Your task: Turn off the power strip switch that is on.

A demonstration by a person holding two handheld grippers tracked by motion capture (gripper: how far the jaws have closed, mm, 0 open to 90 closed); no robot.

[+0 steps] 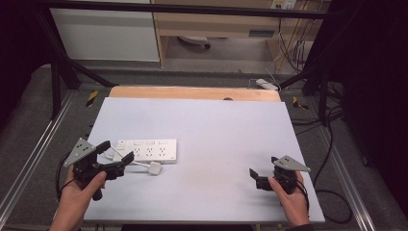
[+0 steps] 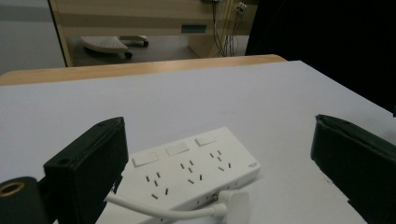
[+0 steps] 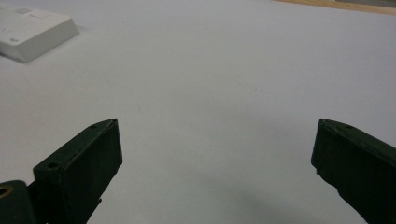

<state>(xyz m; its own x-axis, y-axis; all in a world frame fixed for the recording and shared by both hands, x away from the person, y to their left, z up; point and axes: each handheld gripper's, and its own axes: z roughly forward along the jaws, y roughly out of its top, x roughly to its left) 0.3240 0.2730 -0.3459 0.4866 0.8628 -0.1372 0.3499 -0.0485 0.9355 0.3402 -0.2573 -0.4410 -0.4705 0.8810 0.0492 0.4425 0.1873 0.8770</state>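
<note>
Your left gripper sits at the near left of the white table with its jaws spread wide and nothing between them; the white power strip lies just ahead of it and slightly to the right, its long axis running left to right across the table, parallel to the near edge; its white cord curls along the near side and ends in the plug, which rests on the table just beside your left jaws. Your right gripper is likewise open and empty, well apart at the near right, with bare table between it and the strip; so your left hand is much the nearer, and I judge any reach for strip or plug belongs to it.
</note>
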